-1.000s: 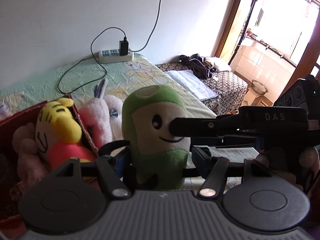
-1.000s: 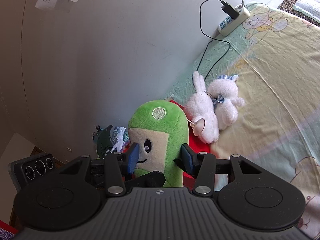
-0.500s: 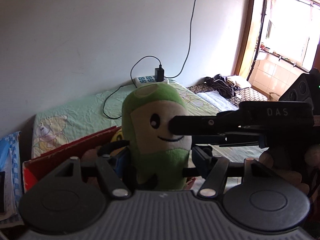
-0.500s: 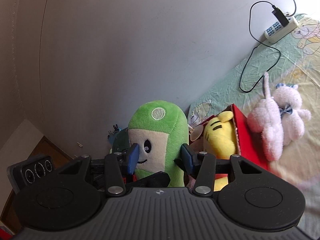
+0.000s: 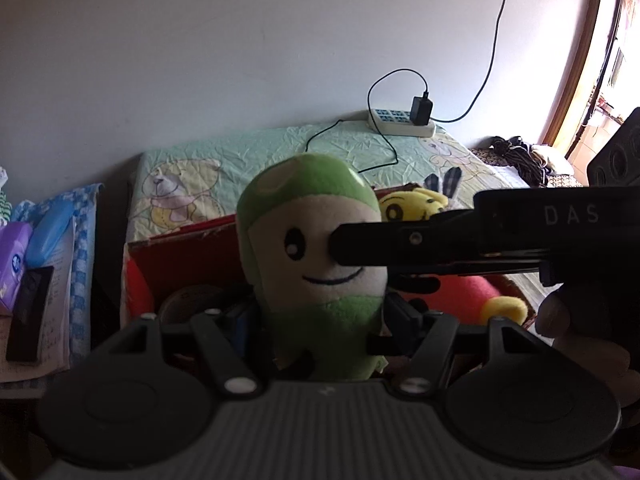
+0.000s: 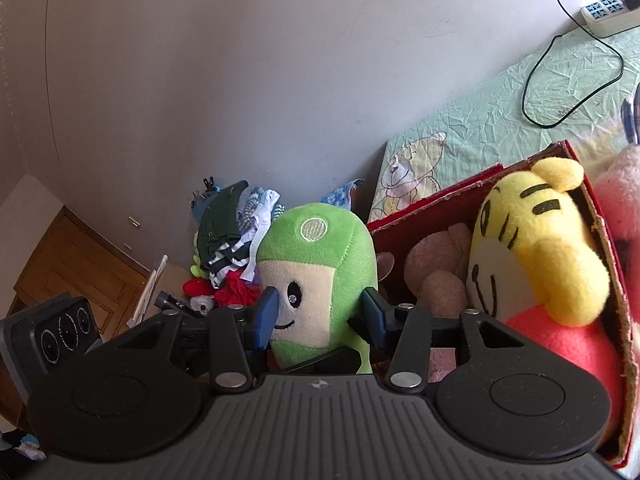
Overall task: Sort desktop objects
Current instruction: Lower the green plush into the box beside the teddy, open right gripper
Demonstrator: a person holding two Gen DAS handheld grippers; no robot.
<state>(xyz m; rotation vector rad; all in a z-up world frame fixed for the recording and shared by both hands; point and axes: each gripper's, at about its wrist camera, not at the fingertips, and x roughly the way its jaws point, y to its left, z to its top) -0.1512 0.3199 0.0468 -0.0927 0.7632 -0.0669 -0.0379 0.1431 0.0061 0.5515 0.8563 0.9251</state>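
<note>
A green plush toy point(image 5: 312, 248) with a cream smiling face stands upright between both grippers. My left gripper point(image 5: 320, 320) is shut on its lower body. One finger point(image 5: 400, 240) of my right gripper crosses its face from the right. In the right wrist view my right gripper point(image 6: 320, 316) is shut on the green plush toy point(image 6: 320, 264) at face height. The toy hangs over the left end of the red box point(image 6: 440, 196). Inside that box lie a yellow tiger plush point(image 6: 532, 248) and a brown plush point(image 6: 440, 276).
A pink plush point(image 6: 620, 200) lies beyond the box on the patterned sheet point(image 5: 248, 160). A power strip point(image 5: 400, 128) with a cable sits by the wall. A purple tissue pack point(image 5: 14, 264), blue case point(image 5: 50, 228) and black remote point(image 5: 30, 312) lie left. Clothes point(image 6: 228, 240) are piled by a wooden cabinet point(image 6: 72, 264).
Both grippers have carried the green plush toy to the left, from beside the white and pink rabbits to above the red box's left end. The grip has stayed the same.
</note>
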